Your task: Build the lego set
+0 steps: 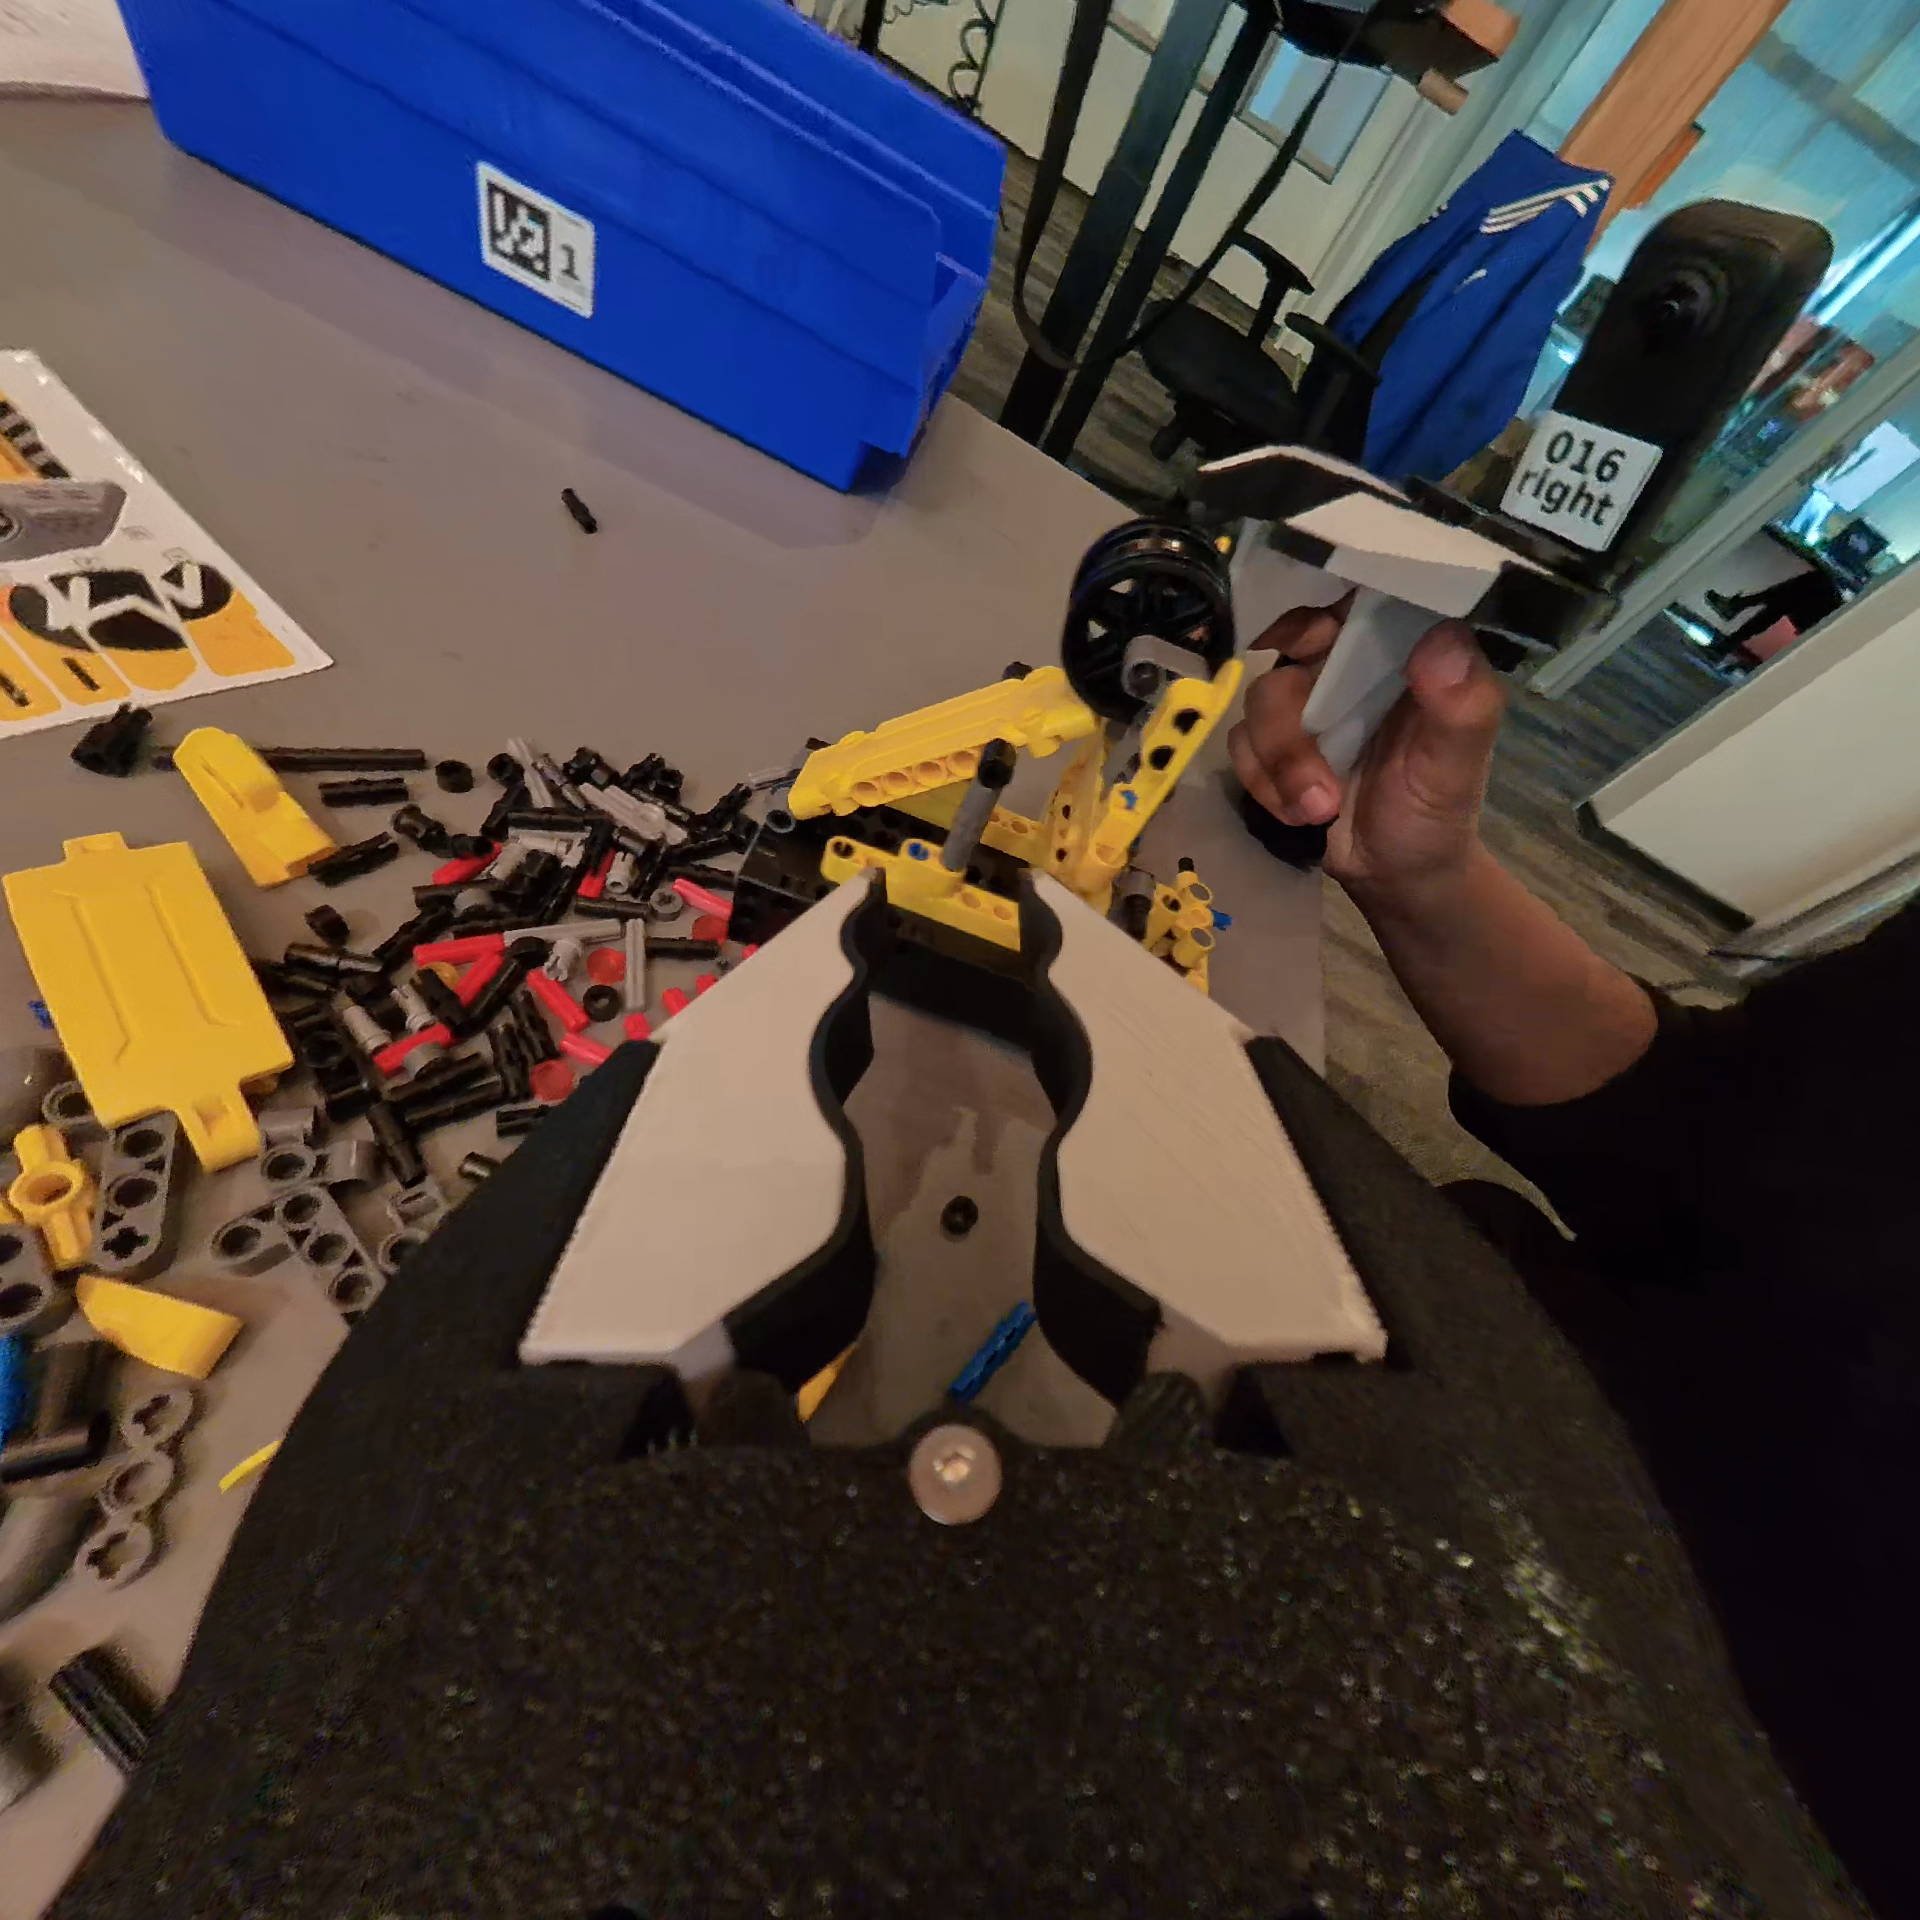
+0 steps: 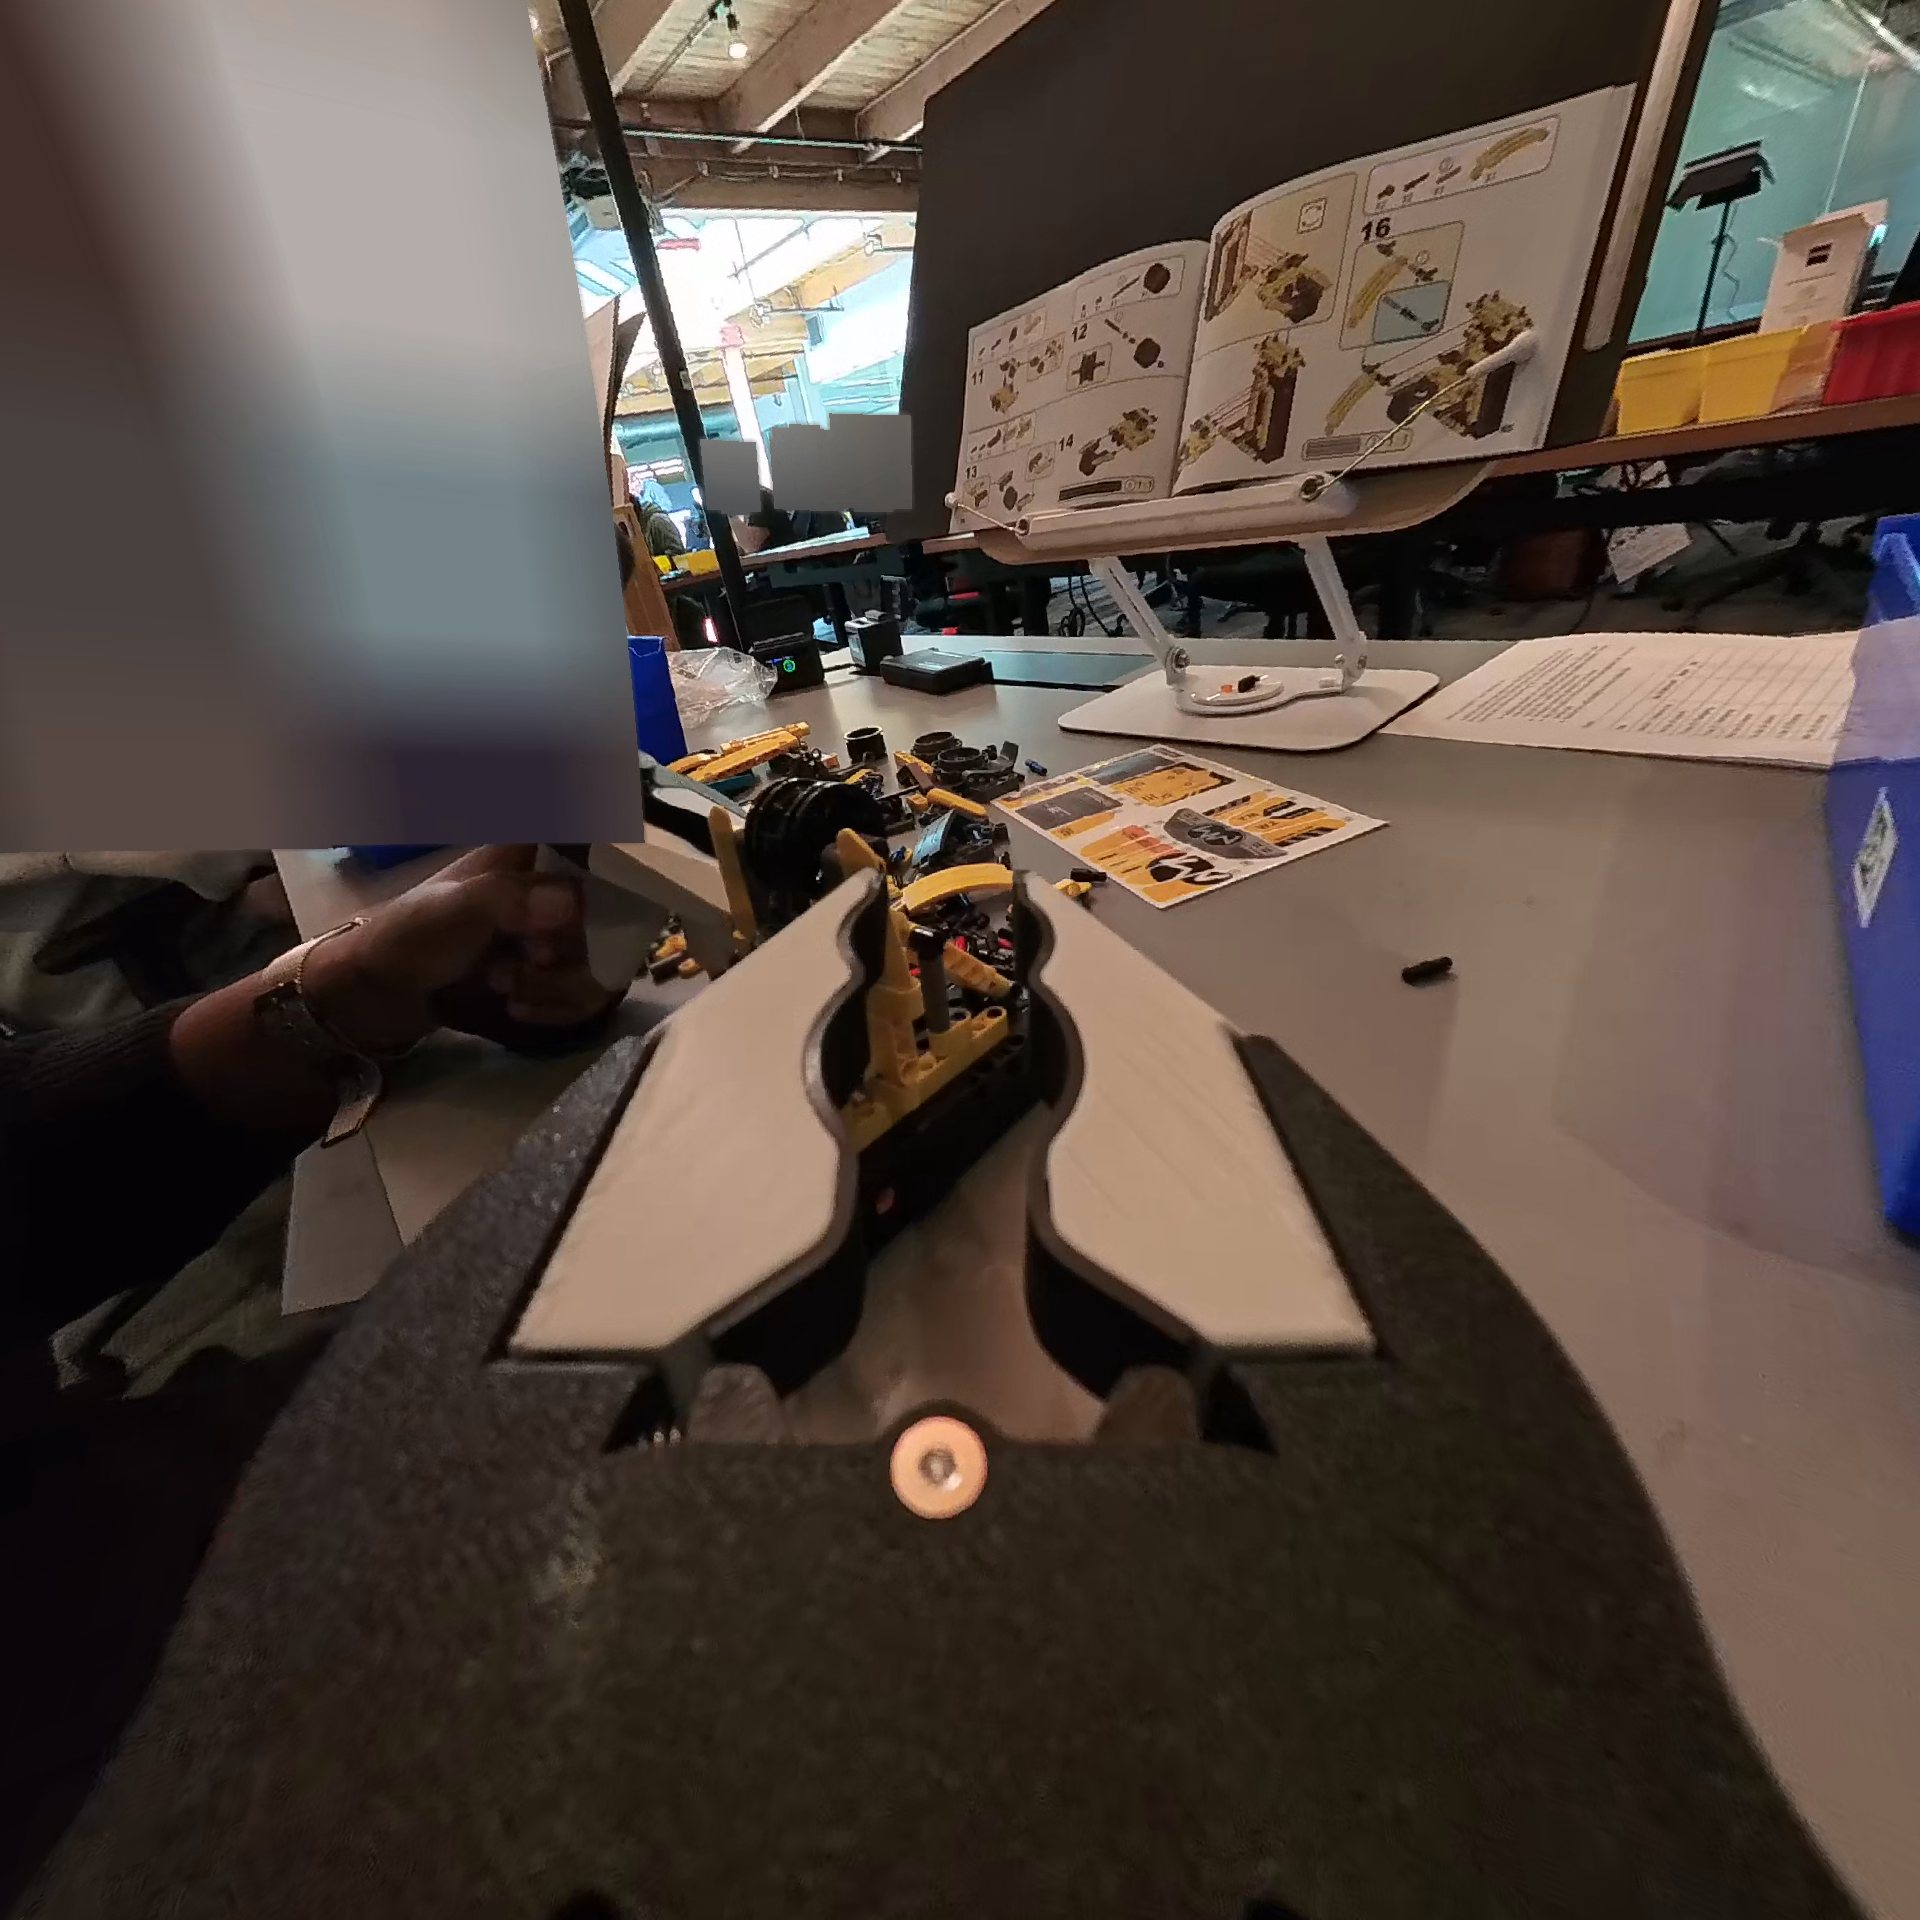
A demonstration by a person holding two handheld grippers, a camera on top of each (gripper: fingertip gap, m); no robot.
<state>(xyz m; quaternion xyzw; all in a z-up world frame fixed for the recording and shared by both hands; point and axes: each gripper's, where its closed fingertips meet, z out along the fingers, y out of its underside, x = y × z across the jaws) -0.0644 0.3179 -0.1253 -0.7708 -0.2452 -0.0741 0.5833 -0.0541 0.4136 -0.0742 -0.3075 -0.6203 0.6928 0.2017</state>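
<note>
Seemingly steadies the half-built yellow brick model [image 1: 935, 748] at the tabletop [image 1: 468, 468] edge, left gripper [image 1: 951, 894] fingers [image 1: 727, 1091] narrowed onto its base, with right gripper [image 2: 945, 888] poised by the black wheel [image 1: 1148, 613], its grip unclear, beside loose parts [image 1: 499, 935].

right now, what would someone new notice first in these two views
The half-built yellow and black brick model stands mid-table, with the left hand-held gripper closed around its base and the right hand-held gripper up at its black wheel. Left of it sprawls a pile of loose black, red and grey pins. Behind, an open instruction booklet sits on a white stand.
</note>
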